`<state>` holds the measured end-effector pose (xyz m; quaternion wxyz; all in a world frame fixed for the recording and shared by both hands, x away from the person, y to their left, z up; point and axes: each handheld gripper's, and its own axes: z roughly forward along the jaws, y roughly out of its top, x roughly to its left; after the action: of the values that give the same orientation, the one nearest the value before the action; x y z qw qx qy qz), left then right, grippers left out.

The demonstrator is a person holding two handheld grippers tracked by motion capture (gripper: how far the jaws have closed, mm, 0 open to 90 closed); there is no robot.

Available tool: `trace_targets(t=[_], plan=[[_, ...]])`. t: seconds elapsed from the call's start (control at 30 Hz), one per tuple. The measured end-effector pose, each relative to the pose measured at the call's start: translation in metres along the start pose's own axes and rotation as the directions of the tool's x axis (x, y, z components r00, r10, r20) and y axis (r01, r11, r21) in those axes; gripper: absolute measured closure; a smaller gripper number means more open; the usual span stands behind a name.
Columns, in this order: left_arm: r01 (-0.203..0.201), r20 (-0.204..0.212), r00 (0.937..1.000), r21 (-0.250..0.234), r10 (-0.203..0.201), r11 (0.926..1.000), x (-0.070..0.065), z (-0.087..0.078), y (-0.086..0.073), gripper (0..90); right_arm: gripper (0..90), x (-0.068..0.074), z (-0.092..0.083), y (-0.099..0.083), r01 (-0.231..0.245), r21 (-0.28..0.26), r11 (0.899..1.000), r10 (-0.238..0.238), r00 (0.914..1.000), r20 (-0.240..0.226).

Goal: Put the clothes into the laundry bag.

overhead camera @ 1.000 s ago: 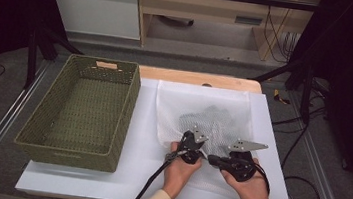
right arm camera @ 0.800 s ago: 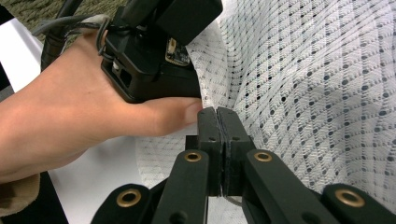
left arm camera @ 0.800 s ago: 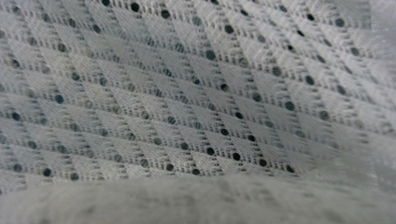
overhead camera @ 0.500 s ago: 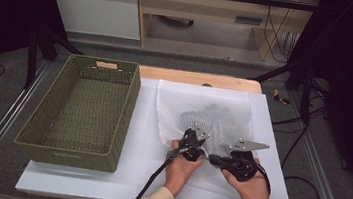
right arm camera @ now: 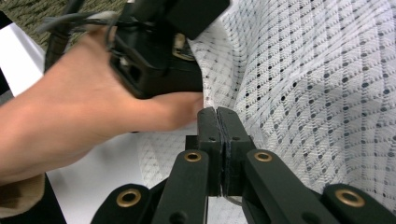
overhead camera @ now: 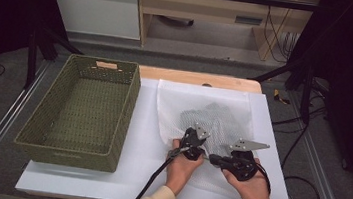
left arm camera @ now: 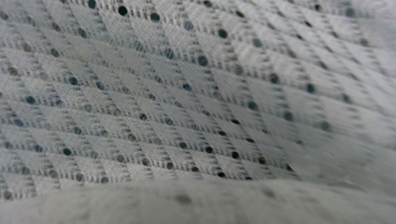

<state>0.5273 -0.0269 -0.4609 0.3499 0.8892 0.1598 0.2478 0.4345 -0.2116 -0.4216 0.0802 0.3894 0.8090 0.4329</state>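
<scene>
On the white sheet [overhead camera: 139,140] that covers your table, just right of the green woven basket [overhead camera: 83,109], lies the white mesh bag [overhead camera: 212,118], with a wooden shelf unit [overhead camera: 204,12] and dark stands beyond the table's far edge. The bag is see-through netting dotted with small holes, and something dark and grey shows through its middle. It lies flat, its long axis running from the far edge toward you. Your left gripper [overhead camera: 191,140] sits at the bag's near left edge, right of the basket, its camera pressed close against the mesh. Your right gripper [right arm camera: 217,114], just beside it, has its jaws pressed together, pinching the bag's edge.
</scene>
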Motion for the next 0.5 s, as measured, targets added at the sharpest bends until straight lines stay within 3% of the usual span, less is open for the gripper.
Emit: trace_targets(t=[0.1,0.3,0.5], plan=[[-0.016,0.013,0.9998,-0.004,0.016,0.9999,-0.003,-0.012,-0.002,90.0,89.4,-0.001,0.0,0.0,0.003,-0.003,1.0,-0.003,1.0,-0.001],[0.002,0.027,0.9996,-0.021,-0.001,0.9998,-0.009,-0.039,-0.006,90.0,89.4,0.0,-0.002,0.001,0.001,-0.013,1.0,-0.001,1.0,0.004],[-0.008,0.059,0.9982,-0.04,0.01,0.9992,-0.016,-0.066,-0.012,90.0,89.4,0.0,-0.003,0.001,-0.001,-0.021,1.0,0.001,1.0,0.008]])
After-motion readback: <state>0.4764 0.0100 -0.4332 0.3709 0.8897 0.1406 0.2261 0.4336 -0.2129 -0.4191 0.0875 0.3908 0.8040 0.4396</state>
